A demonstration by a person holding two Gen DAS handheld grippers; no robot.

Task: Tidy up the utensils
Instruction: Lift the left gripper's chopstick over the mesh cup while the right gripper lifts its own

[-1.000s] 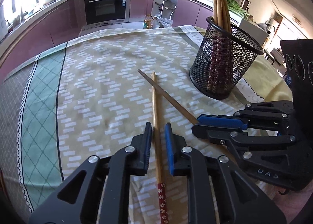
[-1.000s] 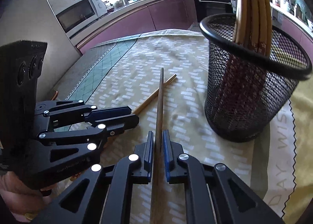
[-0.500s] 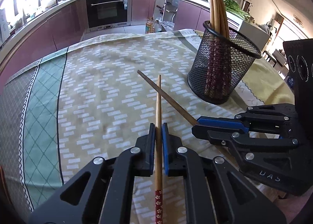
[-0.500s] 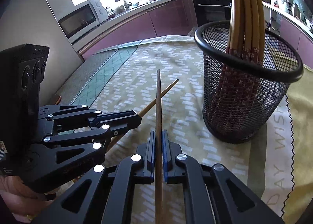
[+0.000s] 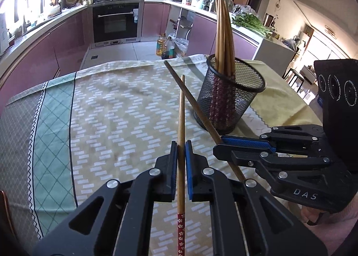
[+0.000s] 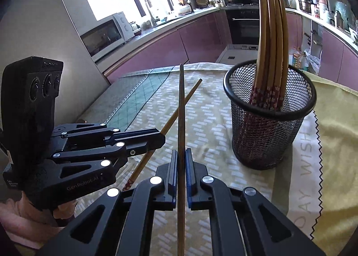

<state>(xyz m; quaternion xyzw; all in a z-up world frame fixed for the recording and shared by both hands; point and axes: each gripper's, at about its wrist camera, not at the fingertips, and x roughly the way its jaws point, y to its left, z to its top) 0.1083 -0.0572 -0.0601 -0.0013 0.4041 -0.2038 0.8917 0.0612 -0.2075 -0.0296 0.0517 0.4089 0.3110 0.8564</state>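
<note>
My left gripper (image 5: 181,144) is shut on a pale wooden chopstick (image 5: 181,108) with a red flowered end, held off the cloth. My right gripper (image 6: 181,153) is shut on a darker chopstick (image 6: 181,104), also raised. The two sticks cross in the air in both views. In the left wrist view the right gripper (image 5: 220,142) sits at the right with the dark chopstick (image 5: 190,97) slanting out of it. In the right wrist view the left gripper (image 6: 161,137) is at the left, holding the pale chopstick (image 6: 192,92). A black mesh holder (image 5: 228,104) (image 6: 268,135) stands upright with several chopsticks (image 6: 270,43) in it.
A patterned yellow and green tablecloth (image 5: 107,121) covers the table; its far edge drops to the kitchen floor. Purple cabinets and an oven (image 5: 117,21) lie beyond. Oil bottles (image 5: 165,47) stand on the floor. A microwave (image 6: 105,34) sits on the counter at the left.
Both grippers shut on their chopsticks and lifted them off the cloth. The stick tips rose and the mesh holder now appears lower and farther in both views.
</note>
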